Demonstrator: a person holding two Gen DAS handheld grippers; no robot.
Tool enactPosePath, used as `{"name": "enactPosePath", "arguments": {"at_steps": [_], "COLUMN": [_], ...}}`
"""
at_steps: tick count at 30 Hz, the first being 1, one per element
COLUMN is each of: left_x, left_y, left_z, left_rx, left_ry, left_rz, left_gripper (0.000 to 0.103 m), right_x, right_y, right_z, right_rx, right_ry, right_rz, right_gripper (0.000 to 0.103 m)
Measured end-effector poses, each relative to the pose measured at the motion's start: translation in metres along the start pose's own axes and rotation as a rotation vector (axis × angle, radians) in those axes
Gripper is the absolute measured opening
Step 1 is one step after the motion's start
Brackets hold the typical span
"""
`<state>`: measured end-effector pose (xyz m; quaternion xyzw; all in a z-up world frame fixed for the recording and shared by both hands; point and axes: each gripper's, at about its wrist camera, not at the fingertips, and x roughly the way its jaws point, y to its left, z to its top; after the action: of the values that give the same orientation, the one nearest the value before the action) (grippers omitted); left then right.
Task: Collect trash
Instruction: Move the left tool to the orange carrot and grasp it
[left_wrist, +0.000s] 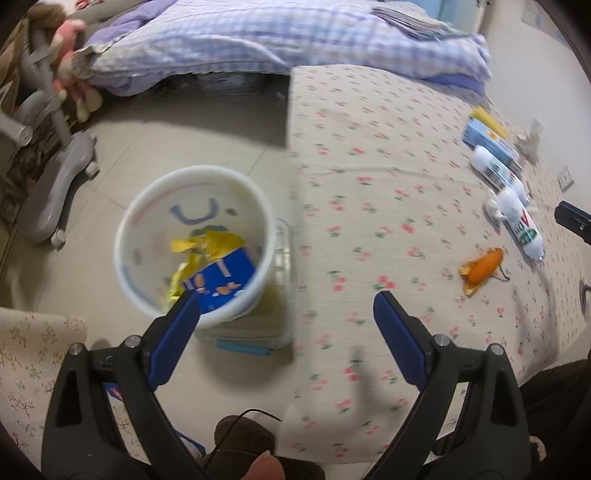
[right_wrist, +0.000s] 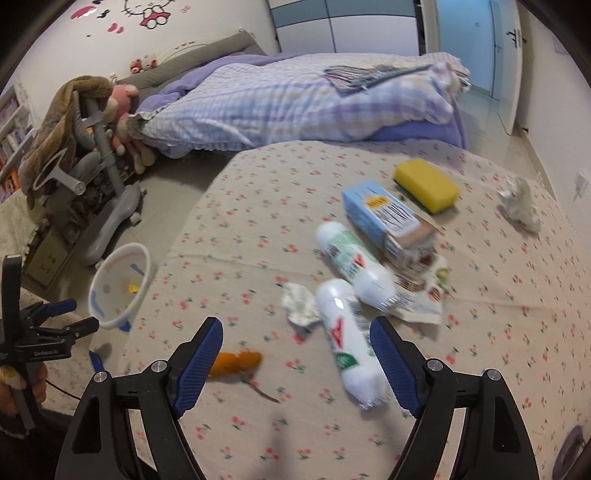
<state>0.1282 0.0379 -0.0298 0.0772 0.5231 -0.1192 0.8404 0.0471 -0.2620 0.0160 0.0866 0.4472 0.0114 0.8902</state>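
On the flowered worktop (right_wrist: 258, 206), the white bottle (right_wrist: 351, 343) lies lengthwise just ahead of the released right tool (right_wrist: 295, 354), nearer to its right finger, while the empty, released left tool (left_wrist: 286, 314) is farther away.

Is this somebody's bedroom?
Probably a child's bedroom: a bed with a checked purple quilt, stuffed toys piled beside it, and a cartoon cat sticker on the wall.
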Motion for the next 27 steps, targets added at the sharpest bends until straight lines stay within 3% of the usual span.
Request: {"name": "enactPosePath", "arguments": {"at_steps": [12, 22, 27], "left_x": [0.017, 0.034, 0.040], "left_y": [-0.091, -0.152, -0.171], "left_z": [0.007, 0.010, 0.010], "left_rx": [0.181, 0.303, 0.366], "left_ry": [0.000, 0.011, 0.025], "left_rz": [-0.043, -0.193, -0.232], "left_gripper": [0.094, 0.093, 0.069], "right_x": [0.000, 0.004, 0.004], "right_y": [-0.051, -0.083, -0.090], "right_z": [-0.024, -0.039, -0.042], "right_rx": [0.026, 0.072, 0.084], "right_ry": [0.029, 0.063, 0.073], "right_rz": [-0.069, -0.099, -0.100], "right_gripper": [0.083, 0.083, 0.083]}}
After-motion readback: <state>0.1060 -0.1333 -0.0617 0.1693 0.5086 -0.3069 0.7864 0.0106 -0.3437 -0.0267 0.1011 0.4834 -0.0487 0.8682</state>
